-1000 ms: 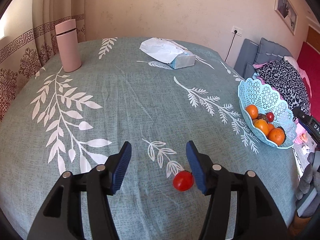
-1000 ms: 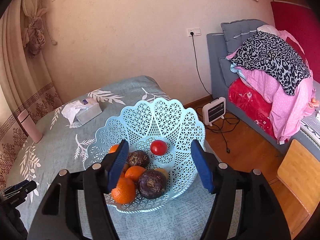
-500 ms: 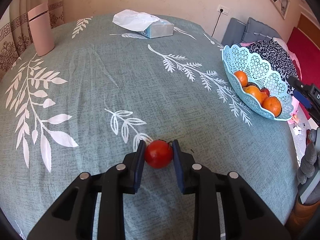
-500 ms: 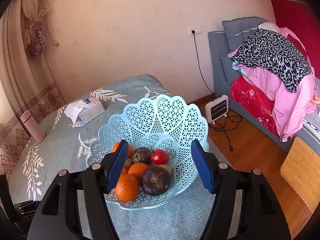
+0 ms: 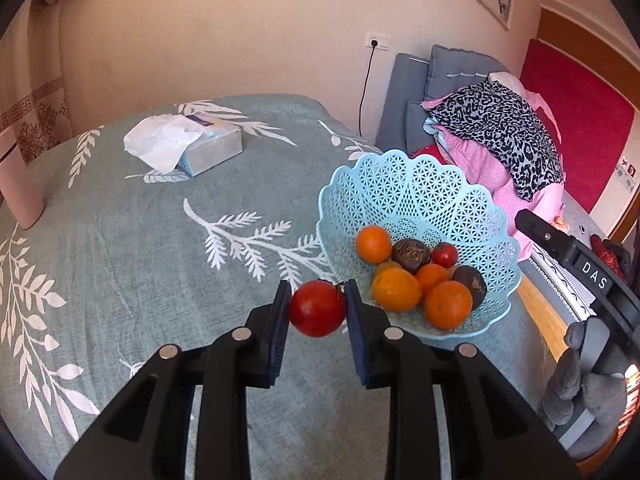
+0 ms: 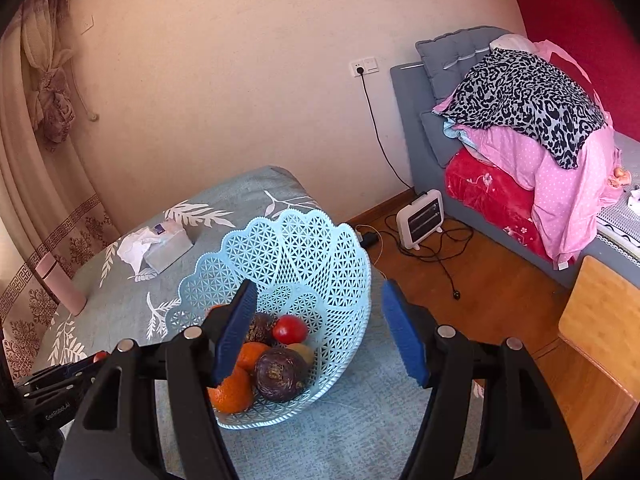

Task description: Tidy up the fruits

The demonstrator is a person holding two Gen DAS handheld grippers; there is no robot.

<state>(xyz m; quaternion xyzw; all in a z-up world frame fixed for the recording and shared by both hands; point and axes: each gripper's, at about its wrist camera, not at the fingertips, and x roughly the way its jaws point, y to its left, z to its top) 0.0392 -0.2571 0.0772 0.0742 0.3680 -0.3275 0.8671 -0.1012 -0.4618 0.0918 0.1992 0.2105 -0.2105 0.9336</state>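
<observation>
At the far left of the left wrist view a pink bottle point(image 5: 18, 184) stood at the edge of the surface point(image 5: 132, 248), which was covered in a grey-green cloth printed with white leaves. Further right and toward the wall lay a tissue box point(image 5: 208, 152) with a white tissue spilling from its top. In the lower middle, the left gripper point(image 5: 317, 309) was clamped on a red tomato point(image 5: 317, 308), its blue-padded fingers point(image 5: 279, 322) pressing the fruit from both sides and holding it clear of the cloth. Just right of the tomato sat the light blue lattice basket point(image 5: 420, 196), near the surface's right edge; inside it were several oranges point(image 5: 448, 305), two dark brown fruits point(image 5: 411, 255) and a second small tomato point(image 5: 444, 255). The held tomato was just beside the basket's near rim, not inside it.

In the right wrist view the same basket point(image 6: 304, 252) lay in front of the right gripper point(image 6: 318, 332), whose fingers point(image 6: 404, 336) stood apart with nothing between them, the left one in front of the fruit and the right one outside the basket wall. To the right, on the wooden floor, a small white heater point(image 6: 420, 224) stood near a sofa piled with pink and leopard-print bedding point(image 6: 520, 96).
</observation>
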